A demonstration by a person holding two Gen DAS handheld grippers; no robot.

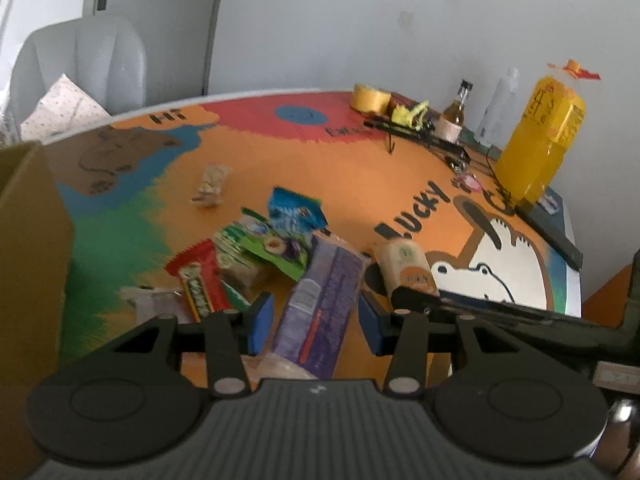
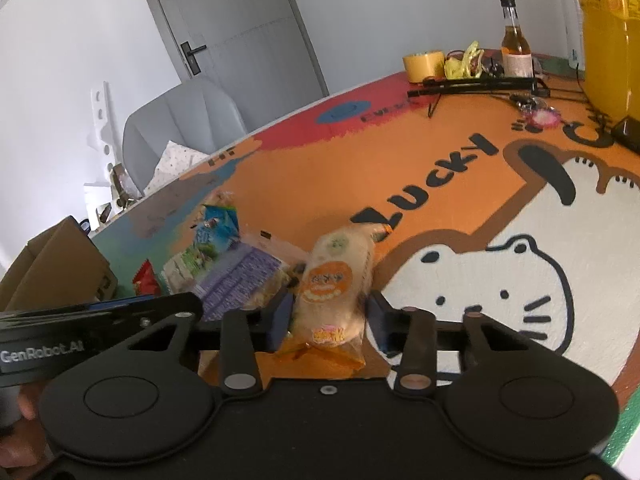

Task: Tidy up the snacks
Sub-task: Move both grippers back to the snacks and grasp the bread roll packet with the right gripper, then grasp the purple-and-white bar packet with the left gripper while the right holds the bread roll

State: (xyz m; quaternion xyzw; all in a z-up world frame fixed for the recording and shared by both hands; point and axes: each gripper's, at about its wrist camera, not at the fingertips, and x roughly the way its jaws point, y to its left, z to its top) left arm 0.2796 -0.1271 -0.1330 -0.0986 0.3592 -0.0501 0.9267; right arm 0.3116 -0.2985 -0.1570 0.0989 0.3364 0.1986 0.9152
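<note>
A purple snack packet (image 1: 320,300) lies on the colourful table mat, between the fingers of my left gripper (image 1: 316,322), which is open around it without clear contact. A beige and orange bread packet (image 2: 340,284) lies between the fingers of my right gripper (image 2: 330,320), whose pads sit close to its sides. The bread packet (image 1: 406,268) also shows in the left wrist view. A red bar (image 1: 198,280), a green packet (image 1: 260,246), a blue packet (image 1: 294,210) and a small beige snack (image 1: 210,186) lie nearby.
A cardboard box (image 1: 28,264) stands at the left edge. A yellow drink bottle (image 1: 540,140), a tape roll (image 1: 370,98), a small glass bottle (image 1: 456,108) and a black rack (image 1: 420,134) are at the back right. A grey chair (image 1: 80,64) stands behind the table.
</note>
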